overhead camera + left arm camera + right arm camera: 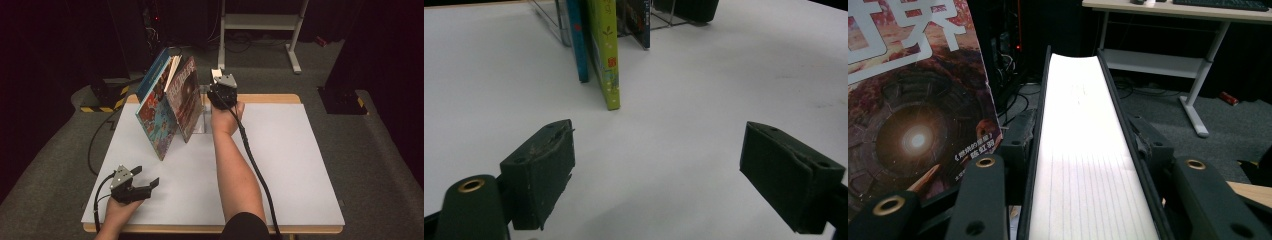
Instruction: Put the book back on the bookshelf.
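Three picture books lean leftward at the back of the white table (290,150): a blue-backed one (152,75), a colourful one (157,120) and a reddish one (185,97), against a clear stand (202,110). To their right, my right gripper (221,82) is shut on a black-covered book (1080,150), whose white page edges face the camera. The reddish cover (913,115) stands just to its left. My left gripper (146,176) rests open near the front left corner, holding nothing. The left gripper (659,150) faces the blue (578,40) and green (608,55) spines from a distance.
A white desk frame (260,22) stands on the grey carpet behind the table. A yellow-and-black striped base (107,102) sits on the floor at the back left. The right gripper's cable (255,165) trails across the table beside the forearm.
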Demonstrator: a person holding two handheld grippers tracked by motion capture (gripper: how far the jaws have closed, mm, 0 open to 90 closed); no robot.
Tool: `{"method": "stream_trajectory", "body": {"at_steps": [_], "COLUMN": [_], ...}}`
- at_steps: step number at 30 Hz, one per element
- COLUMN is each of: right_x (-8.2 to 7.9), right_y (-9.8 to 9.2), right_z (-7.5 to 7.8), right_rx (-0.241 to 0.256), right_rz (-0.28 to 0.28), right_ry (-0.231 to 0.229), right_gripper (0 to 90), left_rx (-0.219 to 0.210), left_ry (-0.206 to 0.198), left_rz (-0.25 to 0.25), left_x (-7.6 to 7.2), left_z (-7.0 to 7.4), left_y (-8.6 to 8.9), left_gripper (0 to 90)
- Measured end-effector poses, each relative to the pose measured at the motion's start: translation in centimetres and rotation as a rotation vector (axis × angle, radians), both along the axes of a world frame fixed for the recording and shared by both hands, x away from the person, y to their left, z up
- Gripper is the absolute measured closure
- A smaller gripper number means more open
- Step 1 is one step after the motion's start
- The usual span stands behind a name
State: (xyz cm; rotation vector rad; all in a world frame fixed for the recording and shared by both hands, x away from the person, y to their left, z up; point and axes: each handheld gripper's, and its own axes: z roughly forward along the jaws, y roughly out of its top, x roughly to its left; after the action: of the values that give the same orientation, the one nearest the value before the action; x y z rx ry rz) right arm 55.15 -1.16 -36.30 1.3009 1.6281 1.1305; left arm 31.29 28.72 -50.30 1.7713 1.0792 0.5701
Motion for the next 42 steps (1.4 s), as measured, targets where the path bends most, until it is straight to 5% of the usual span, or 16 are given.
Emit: {"method": "stream_trajectory", "body": {"at_steps": [26,42], "right_x": [-0.25,-0.07], "right_y": [0.78,-0.14], "right_z": [-0.54,-0.38], "right_rx": [-0.033,0.013], "right_rz": [-0.021,0.044], "right_ry": [-0.036,0.003], "right_gripper": [49.2,32.5], "left_rx": [-0.002,0.001], "left_ry": [0.001,0.005], "left_rz": [-0.004,-0.009], "left_x": [-0.03,0.02], "left_z": [0.00,-0.04], "left_y": [-0.02,-0.08], "left_gripper": [14.7,14.8]}}
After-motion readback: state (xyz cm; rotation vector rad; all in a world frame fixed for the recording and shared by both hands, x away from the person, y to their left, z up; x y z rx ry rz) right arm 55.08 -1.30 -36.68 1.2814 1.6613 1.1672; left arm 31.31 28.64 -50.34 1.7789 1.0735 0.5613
